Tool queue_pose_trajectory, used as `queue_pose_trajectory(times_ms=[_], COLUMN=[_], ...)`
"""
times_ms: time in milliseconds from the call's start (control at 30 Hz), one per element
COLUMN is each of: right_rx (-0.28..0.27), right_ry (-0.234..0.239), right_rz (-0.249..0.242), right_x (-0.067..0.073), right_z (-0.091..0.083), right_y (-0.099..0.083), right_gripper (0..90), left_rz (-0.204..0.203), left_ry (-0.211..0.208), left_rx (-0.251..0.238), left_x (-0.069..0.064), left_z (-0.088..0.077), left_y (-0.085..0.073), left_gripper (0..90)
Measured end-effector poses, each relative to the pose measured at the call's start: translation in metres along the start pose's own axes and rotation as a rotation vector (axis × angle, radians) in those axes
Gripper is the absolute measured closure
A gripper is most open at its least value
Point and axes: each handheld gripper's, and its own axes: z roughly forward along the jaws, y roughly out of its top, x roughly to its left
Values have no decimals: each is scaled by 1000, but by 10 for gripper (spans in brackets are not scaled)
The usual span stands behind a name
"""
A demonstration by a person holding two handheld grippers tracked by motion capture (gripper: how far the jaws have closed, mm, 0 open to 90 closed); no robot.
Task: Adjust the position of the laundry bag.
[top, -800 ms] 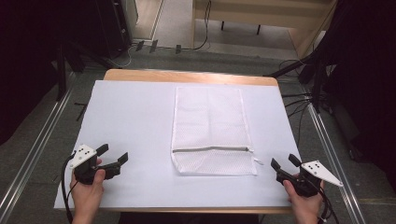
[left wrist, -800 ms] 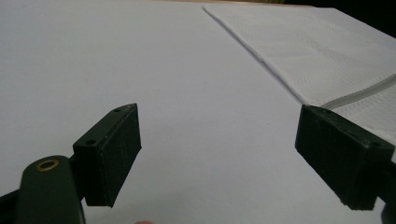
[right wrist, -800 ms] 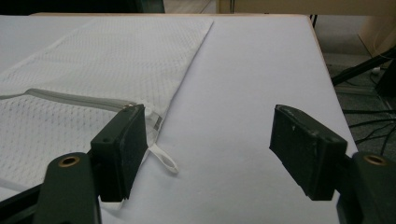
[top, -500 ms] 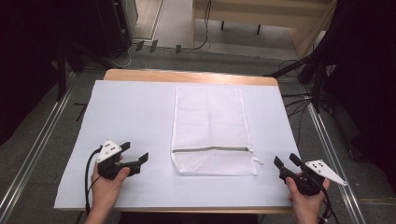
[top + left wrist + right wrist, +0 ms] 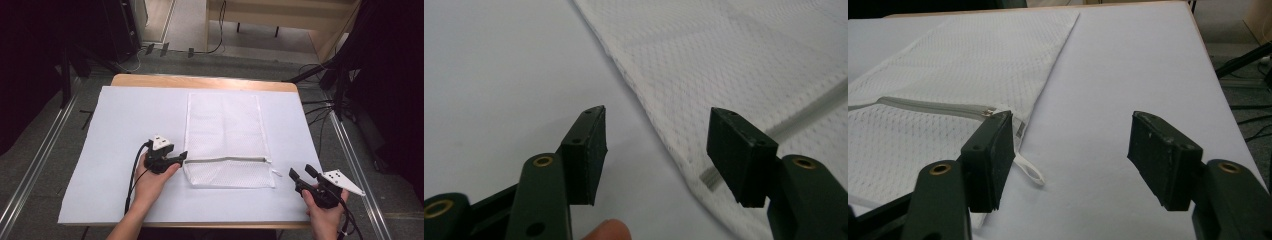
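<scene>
1. White mesh bag (image 5: 227, 140) lies flat at the table's (image 5: 200, 81) centre, on the white sheet (image 5: 120, 135) – long side running near to far, grey zipper (image 5: 225, 160) across it toward the near end.
2. My left gripper (image 5: 181, 157) sits near-left of centre, tips right at the bag's left edge by the zipper end. In the left gripper view its jaws stand wide apart w/ nothing between them; one jaw is over bare sheet, the other over the mesh.
3. My right gripper (image 5: 301, 172) is at the near-right, a bit apart from the bag's near-right corner – jaws spread wide, nothing held.
4. In the right gripper view a small white loop (image 5: 1029, 171) sticks out from the bag's edge by the zipper pull (image 5: 990, 112), just past my left-hand jaw.
</scene>
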Motion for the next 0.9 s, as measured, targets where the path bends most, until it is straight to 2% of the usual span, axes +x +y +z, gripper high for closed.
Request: queue_pose_trajectory(times_ms=[167,233,300,400,433,467,533,600,633,667,800,900], right_rx=[6,9,10,16,17,21,23,31,30,33,41,41], right_ry=[4,6,7,10,9,11,16,21,24,25,26,26], right_rz=[-4,-4,-3,-1,-6,-10,-9,-11,-19,-20,-33,-23], right_x=[0,0,0,2,2,3,5,7,7,8,9,7], right_z=[1,1,2,3,3,4,6,7,8,8,8,8], right_y=[-1,-1,-1,-1,-2,-2,-2,-2,-3,-3,-3,-4], right_gripper=[360,360,360,360,360,360,360,360,360,360,360,361], left_rz=[-13,-4,16,55,55,67,72,81,89,94,56,48], left_ry=[9,37,44,78,78,111,119,102,67,62,-5,-29], left_rx=[23,49,54,71,71,85,87,87,87,85,89,89], left_x=[-8,-12,-15,-20,-20,-21,-22,-22,-23,-23,-14,-10], left_z=[16,20,21,21,21,22,23,23,23,23,20,13], left_y=[5,3,3,4,4,5,7,7,6,6,7,6], left_gripper=[477,504,553,595,624,665,718,826,895,900,900,900])
